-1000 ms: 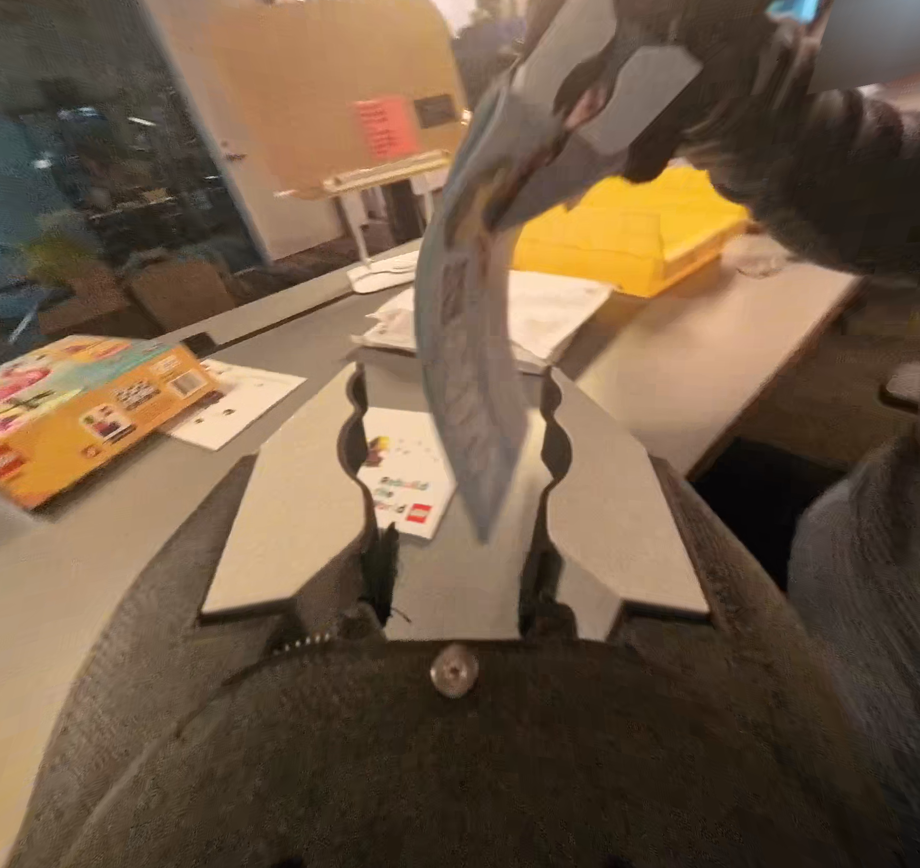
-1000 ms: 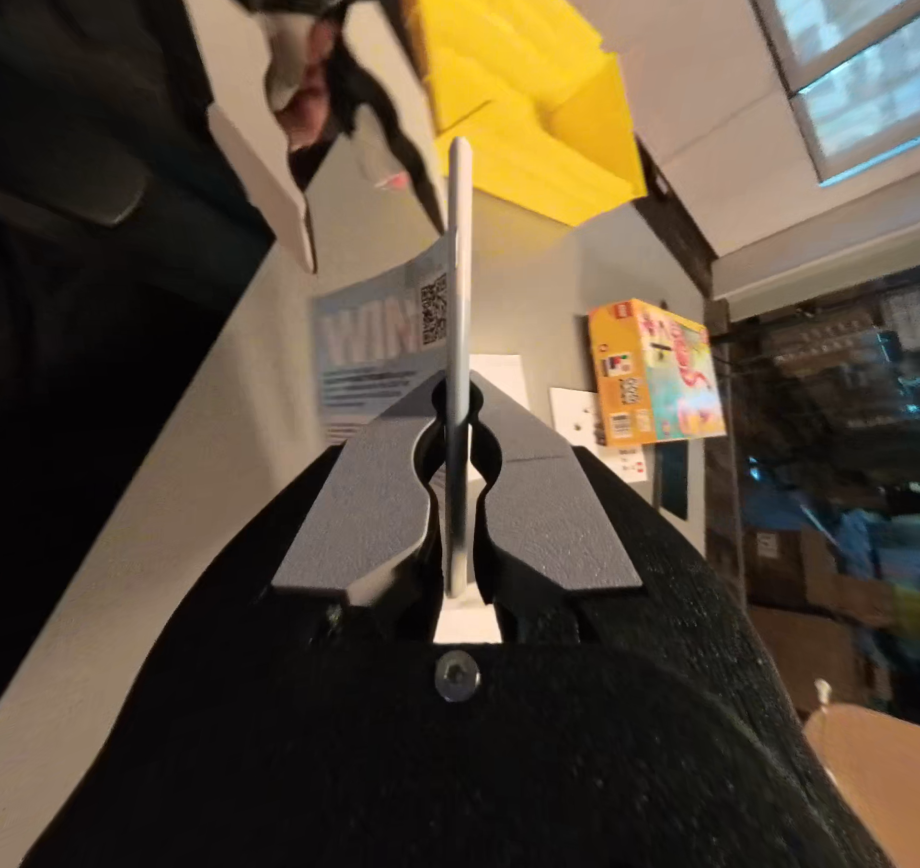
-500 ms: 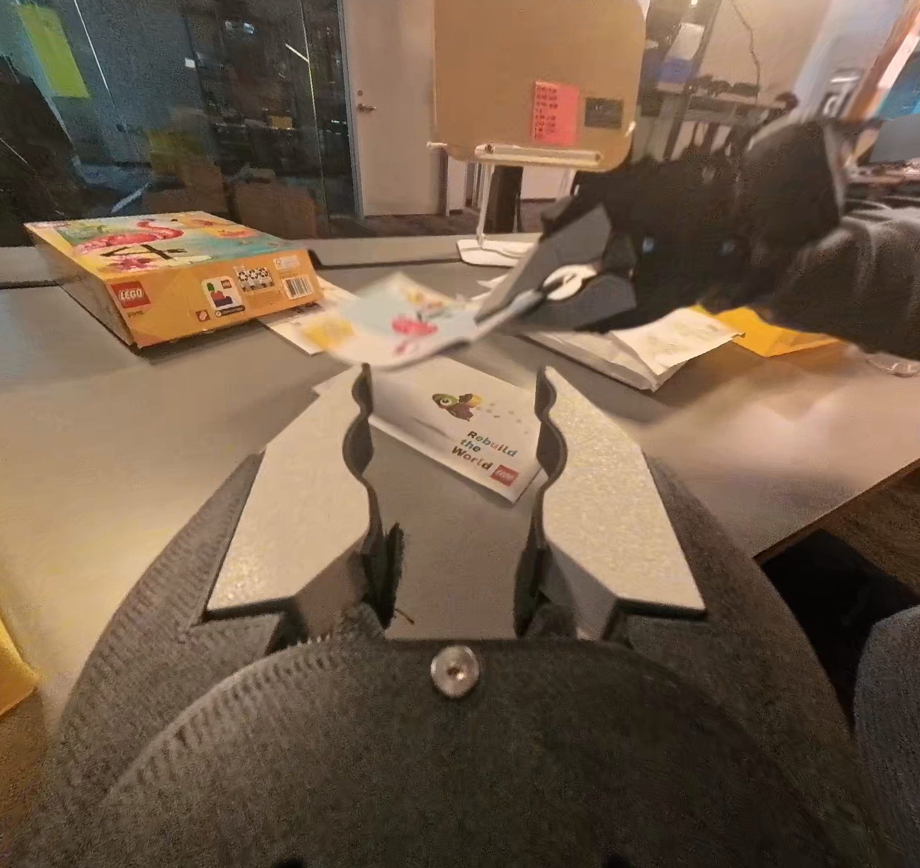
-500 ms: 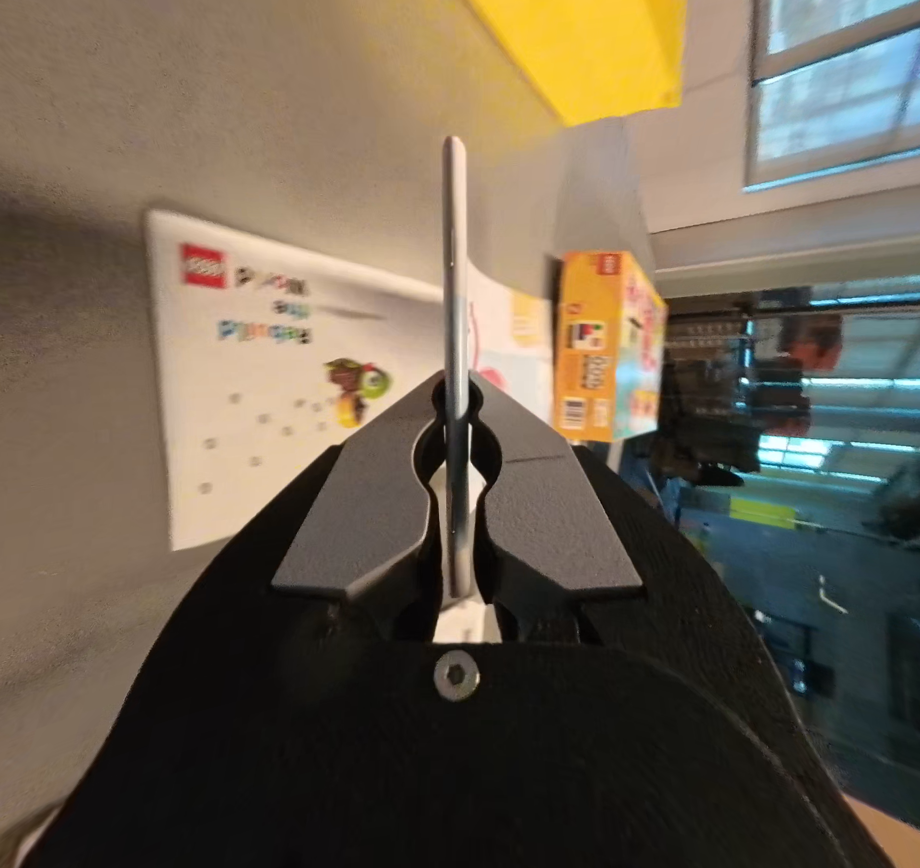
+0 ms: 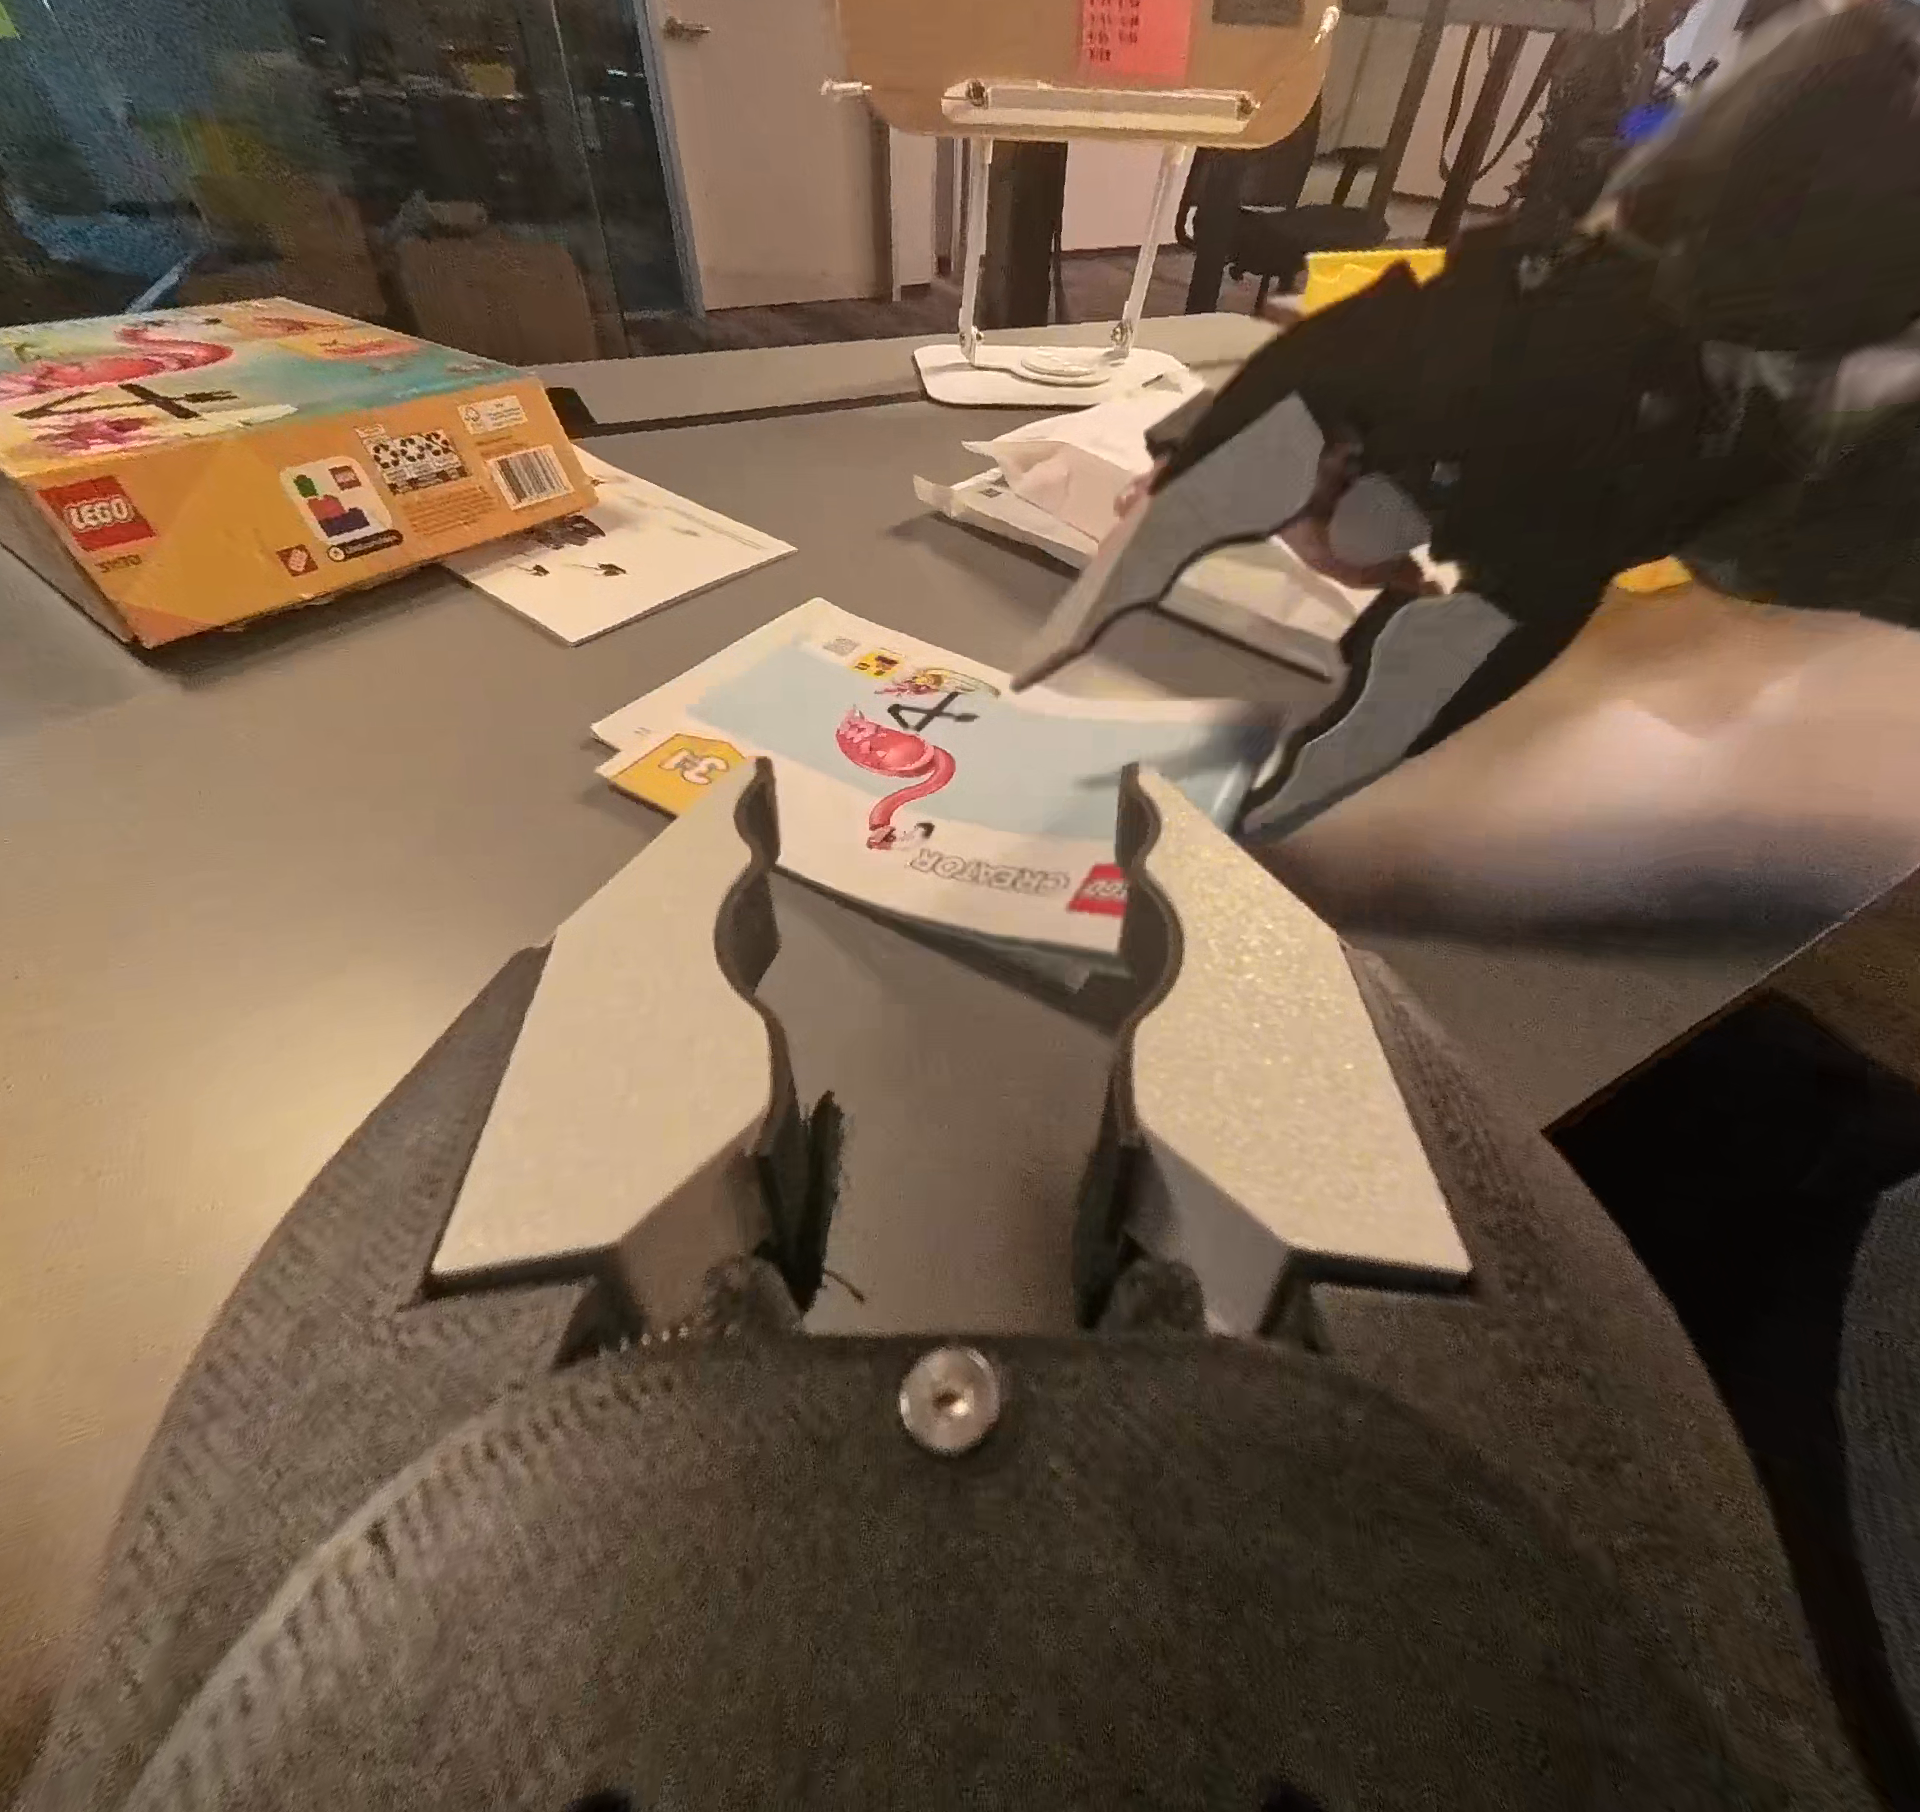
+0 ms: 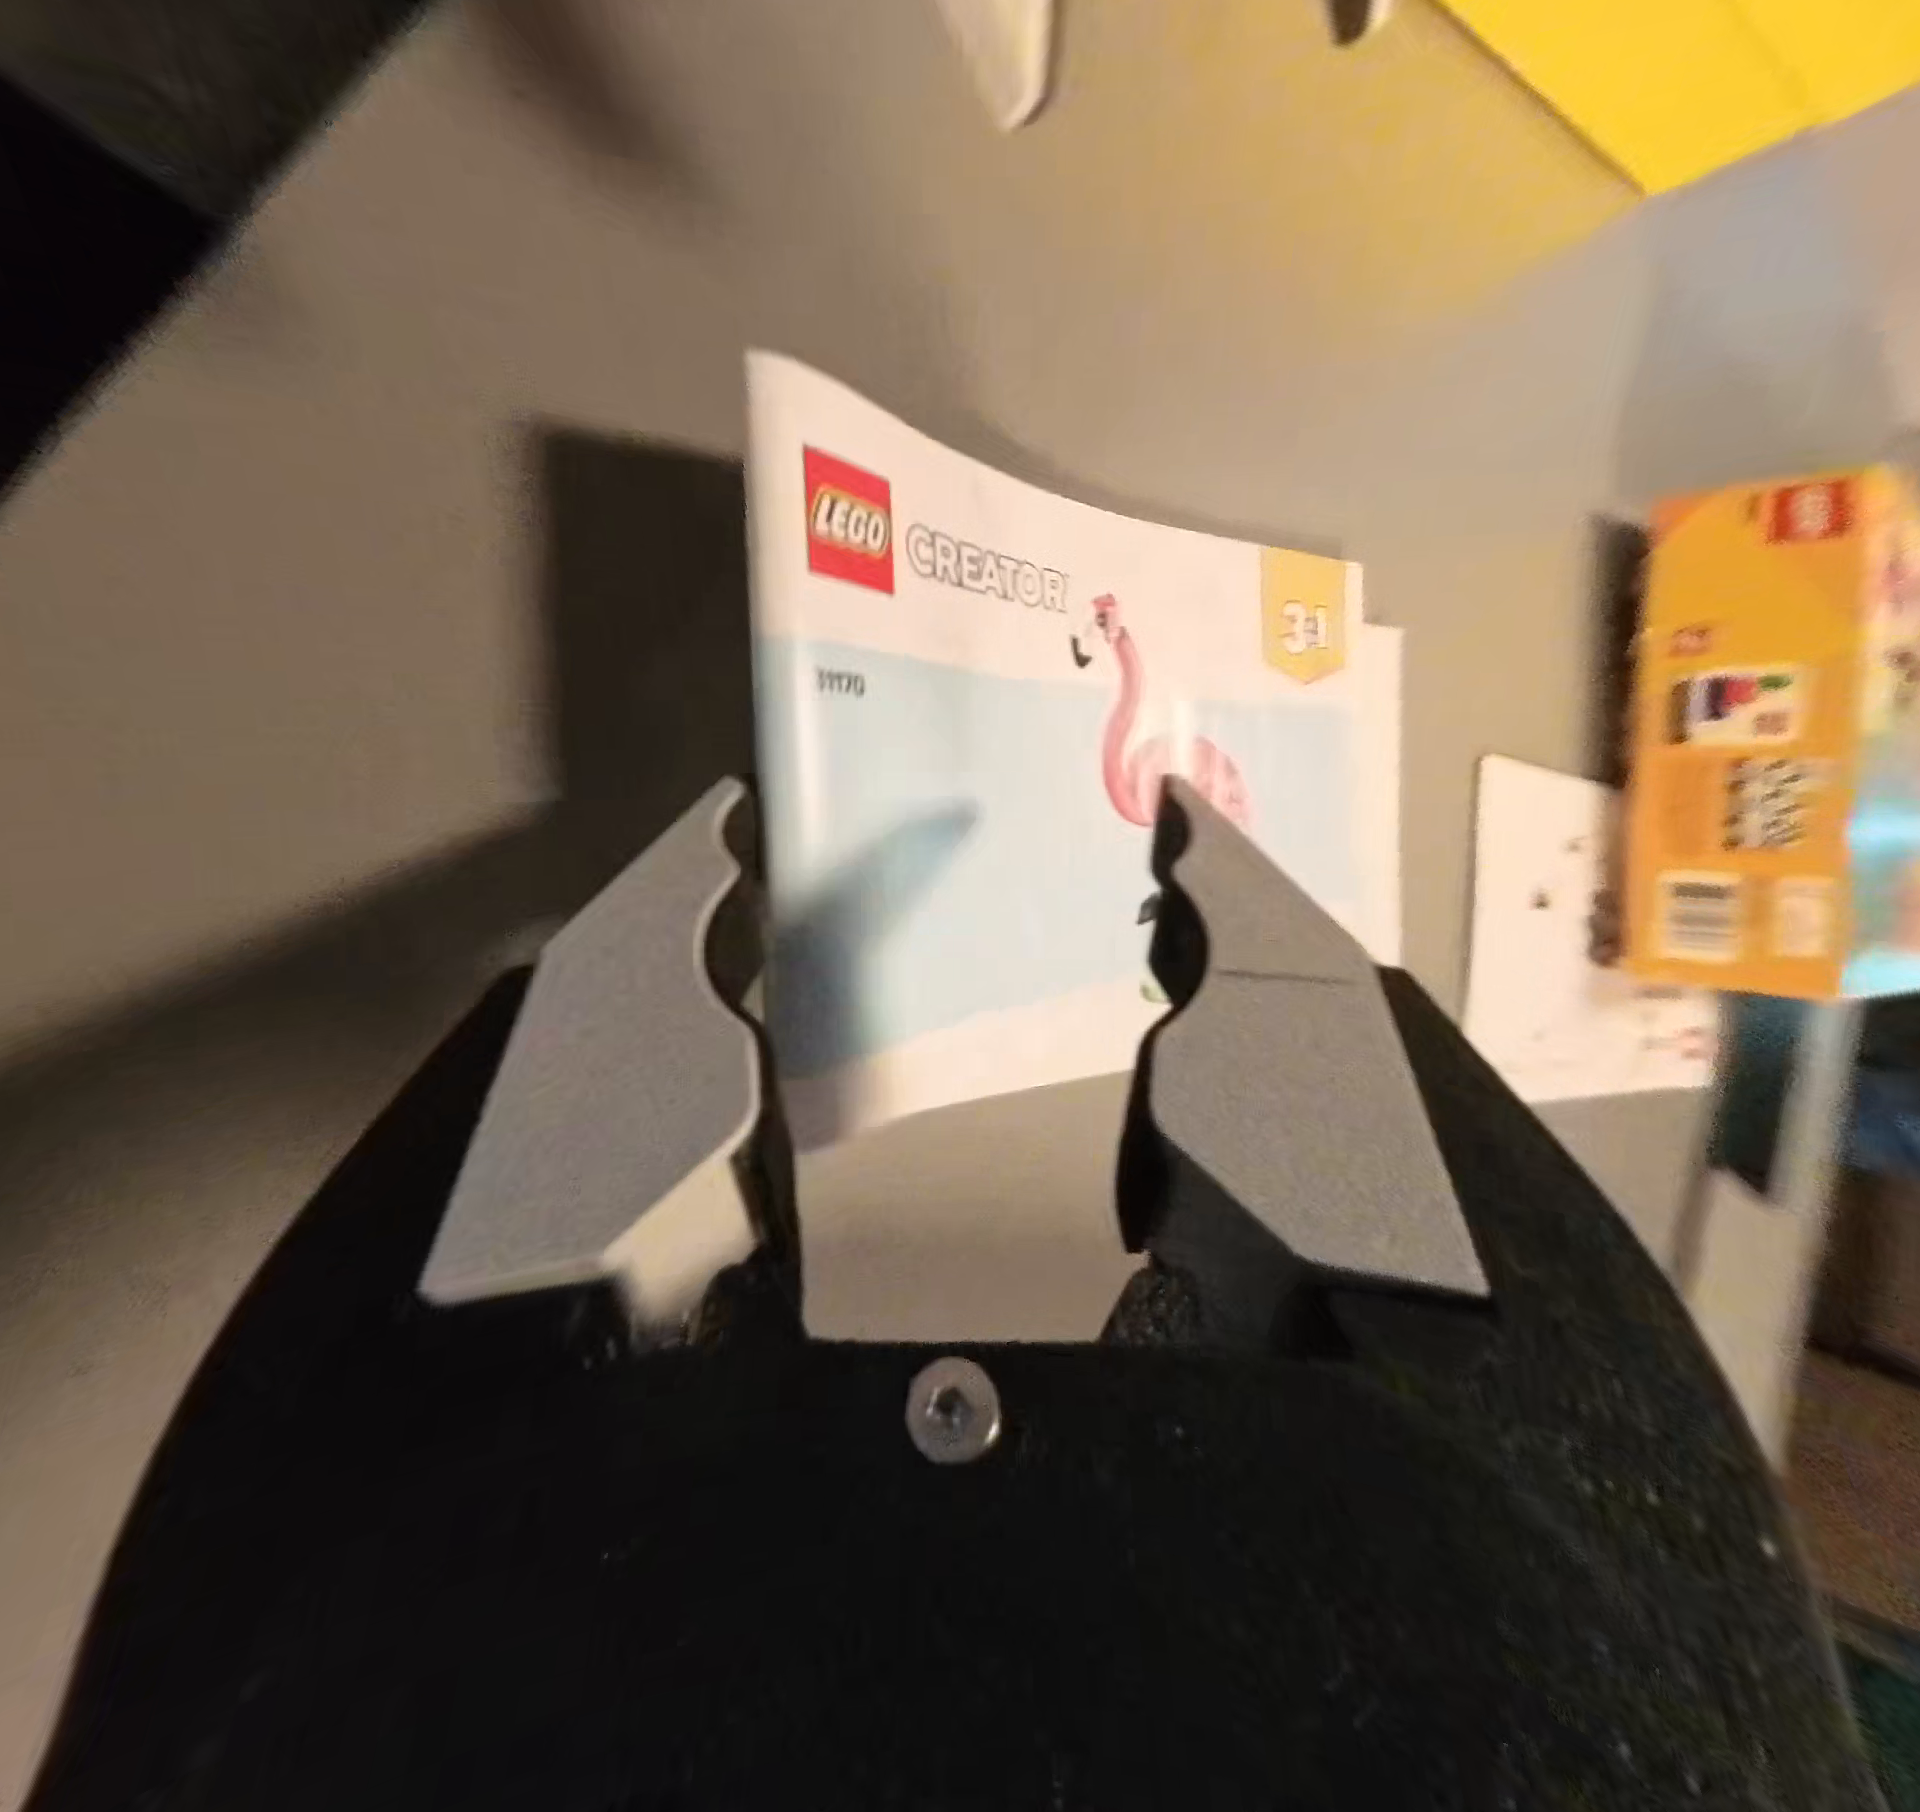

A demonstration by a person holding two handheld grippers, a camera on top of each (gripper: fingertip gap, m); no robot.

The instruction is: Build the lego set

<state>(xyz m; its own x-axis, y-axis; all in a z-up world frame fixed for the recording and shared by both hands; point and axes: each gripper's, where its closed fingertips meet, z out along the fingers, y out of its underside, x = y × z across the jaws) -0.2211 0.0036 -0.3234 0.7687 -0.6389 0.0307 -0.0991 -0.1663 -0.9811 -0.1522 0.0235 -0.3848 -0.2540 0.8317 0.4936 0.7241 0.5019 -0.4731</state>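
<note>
Grey table (image 5: 312,827): flamingo instruction booklet (image 5: 966,786) lies flat.
Left gripper (image 5: 940,786): wide open, bare, near booklet.
Right gripper (image 6: 956,796): wide open, bare, above booklet.

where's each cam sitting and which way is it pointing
Left wrist view: sits on the left gripper, facing along its open fingers across the grey table toward the booklet; the open right gripper and a dark sleeve show.
Right wrist view: sits on the right gripper, tilted down at the same booklet; its open fingers show.
Shared: booklet, orange box, table.
</note>
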